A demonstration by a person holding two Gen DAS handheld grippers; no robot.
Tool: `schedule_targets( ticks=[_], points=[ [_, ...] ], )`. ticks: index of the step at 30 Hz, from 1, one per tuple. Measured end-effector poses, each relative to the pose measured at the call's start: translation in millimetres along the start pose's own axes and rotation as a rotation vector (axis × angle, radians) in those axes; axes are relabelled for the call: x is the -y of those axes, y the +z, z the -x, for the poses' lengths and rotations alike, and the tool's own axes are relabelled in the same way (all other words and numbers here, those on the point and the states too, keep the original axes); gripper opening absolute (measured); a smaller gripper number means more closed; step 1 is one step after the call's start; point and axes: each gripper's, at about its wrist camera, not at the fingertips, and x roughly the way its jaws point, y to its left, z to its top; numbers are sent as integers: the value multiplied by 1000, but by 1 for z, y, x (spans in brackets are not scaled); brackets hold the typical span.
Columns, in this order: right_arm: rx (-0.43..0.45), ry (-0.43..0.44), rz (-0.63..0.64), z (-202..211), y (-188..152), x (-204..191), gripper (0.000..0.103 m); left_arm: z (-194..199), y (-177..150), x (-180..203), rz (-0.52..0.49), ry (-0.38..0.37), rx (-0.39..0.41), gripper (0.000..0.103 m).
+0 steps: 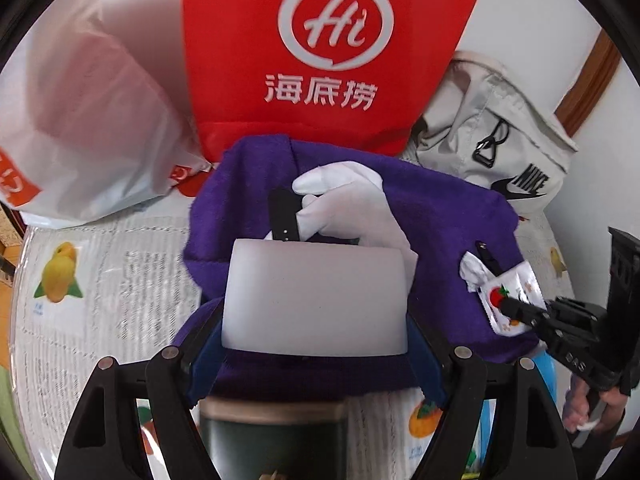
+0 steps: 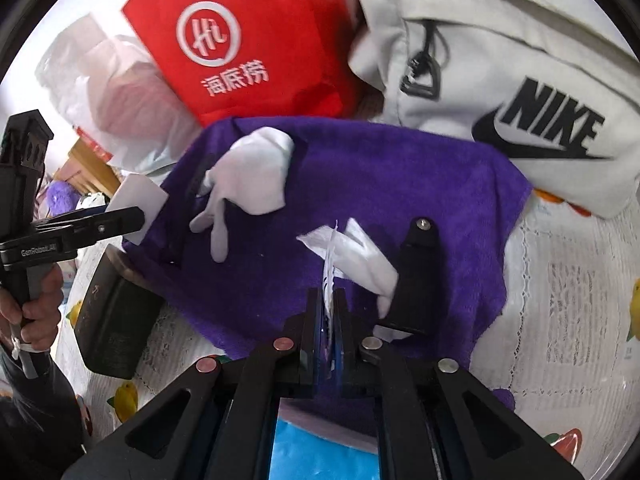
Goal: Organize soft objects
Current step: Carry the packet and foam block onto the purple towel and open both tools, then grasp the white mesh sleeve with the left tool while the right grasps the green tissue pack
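The left gripper has its fingers spread wide and clamped on a pale, soft white block, held above a purple towel spread on the bench. The right gripper has its fingers pressed together on a thin printed sachet (a tomato picture on its face), held over the same towel. A white glove lies on the towel beside a black strap. Behind stand a red bag and a grey Nike bag.
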Motion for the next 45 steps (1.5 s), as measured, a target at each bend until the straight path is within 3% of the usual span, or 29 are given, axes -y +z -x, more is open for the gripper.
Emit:
schedule_targets(
  ticks=[5,10,19,24,26,33,45],
  points=[
    [-21,-9,10,-4,-2,2,10,-25,8,11,-14,-5,-56,79],
    [23,-53,26,7,-4,6,50,-45,12,26,-66,21,-91,81],
    [77,-119,49,25,-4,7,54,-53,10,32,-67,57,-116,83],
    [88,-133,65,31,-7,4,54,-33,6,23,-28,5,-83,85],
    [93,-128,67,32,-8,2,55,-29,6,23,-19,-13,-78,91],
    [104,-124,74,44,-17,-5,55,-12,3,29,-36,-32,-60,92],
    [165,-108,70,89,-50,-36,55,43,-33,7,4,2,-36,90]
  ],
)
